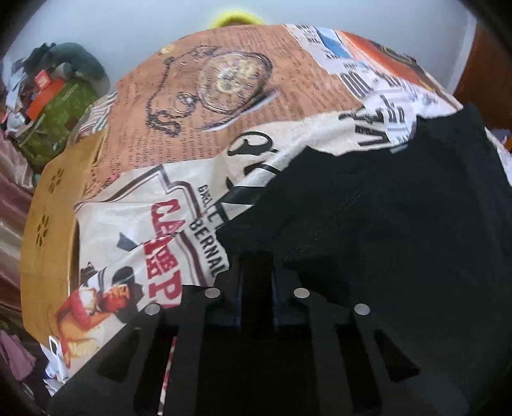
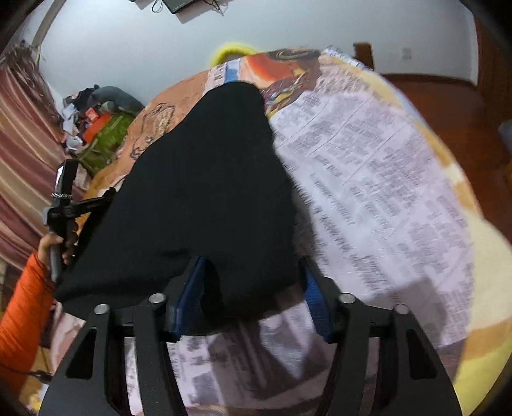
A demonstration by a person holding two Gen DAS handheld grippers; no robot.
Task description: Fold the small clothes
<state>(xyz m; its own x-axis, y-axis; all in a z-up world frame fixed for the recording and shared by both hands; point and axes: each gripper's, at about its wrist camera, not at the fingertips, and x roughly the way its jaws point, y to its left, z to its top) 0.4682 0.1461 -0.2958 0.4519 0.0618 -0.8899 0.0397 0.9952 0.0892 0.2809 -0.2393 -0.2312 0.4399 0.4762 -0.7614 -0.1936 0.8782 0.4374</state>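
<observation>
Newsprint-patterned cover [image 1: 166,204], pale wall [image 2: 288,28], clutter [image 1: 54,96]

Matt black cloth garment [image 2: 198,192]

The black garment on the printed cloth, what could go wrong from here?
1. The right tongs stand open around the black garment; the edge between them could slip out if lifted now.
2. The left tongs are shut on the garment's edge; they might pinch the printed cloth underneath too.
</observation>
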